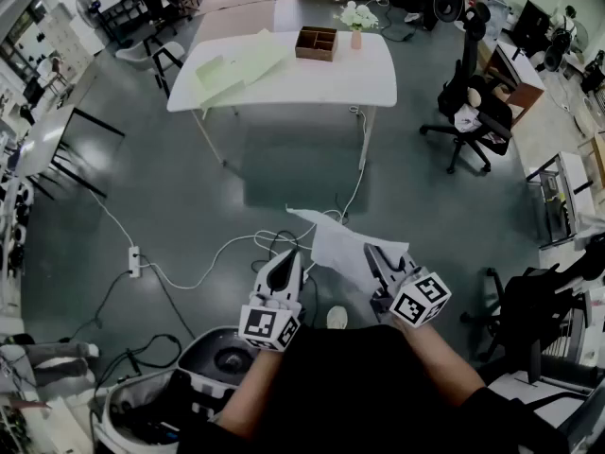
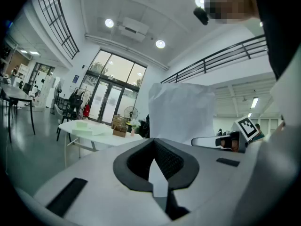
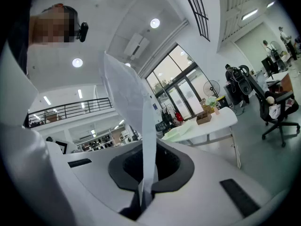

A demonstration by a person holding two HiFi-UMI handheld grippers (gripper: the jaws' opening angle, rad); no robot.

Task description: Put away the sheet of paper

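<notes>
A white table (image 1: 312, 78) stands on a grey floor (image 1: 142, 206), a black office chair (image 1: 458, 88) near it. Tall glass doors (image 2: 110, 95) and round ceiling lights (image 2: 160, 44) brighten the hall

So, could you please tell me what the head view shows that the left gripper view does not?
Only the head view shows the floor cables, the power strip and the office chair. Only the left gripper view shows the ceiling lights, the glass doors, the balcony railing, and its own jaws closed on the paper's edge. Both show the sheet of paper held up by the left gripper and right gripper, the white table and the wooden box.
</notes>
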